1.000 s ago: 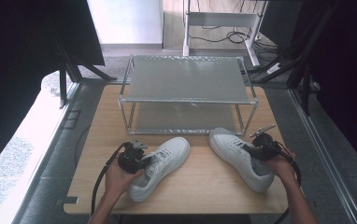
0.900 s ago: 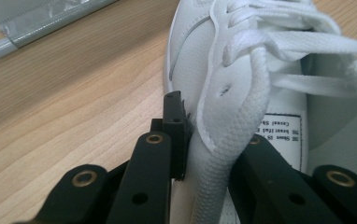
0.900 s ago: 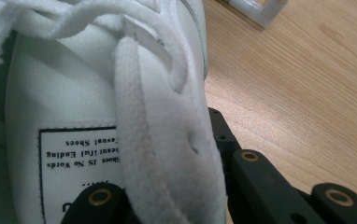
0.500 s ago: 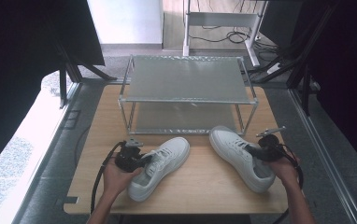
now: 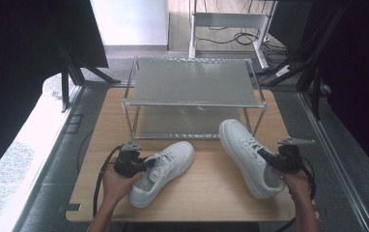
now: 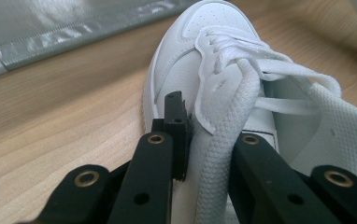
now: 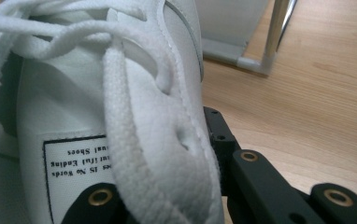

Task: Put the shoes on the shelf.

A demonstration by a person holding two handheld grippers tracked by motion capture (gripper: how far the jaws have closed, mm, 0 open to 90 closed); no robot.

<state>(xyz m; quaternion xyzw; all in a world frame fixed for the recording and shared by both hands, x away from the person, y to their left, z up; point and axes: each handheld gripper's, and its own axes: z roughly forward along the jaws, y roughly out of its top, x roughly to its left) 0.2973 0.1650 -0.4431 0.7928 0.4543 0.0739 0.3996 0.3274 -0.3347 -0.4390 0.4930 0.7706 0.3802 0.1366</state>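
1. My left gripper (image 5: 146, 163) is clamped on the left sneaker's (image 5: 165, 170) collar, and my right gripper (image 5: 268, 157) pinches the right sneaker (image 5: 244, 151) the same way.
2. Both sneakers sit on the wooden table (image 5: 211, 193). I judge them light, with soft uppers and loose laces, so the padded collar is the place to hold.
3. Beyond stands the metal rack (image 5: 192, 82).

You are working on a table (image 5: 211, 193) of pale wood with a matt, grained face. Both white shoes (image 5: 162, 171) (image 5: 250, 157) are showing smooth, faintly pebbled leather-like uppers and coarse woven cloth laces (image 6: 223, 154). The rack (image 5: 192, 92) is gleaming with shiny metal tubes and dull grey shelf sheets. Your grippers' jaws are looking like matt black plastic with brass-coloured rivets (image 6: 156, 138).
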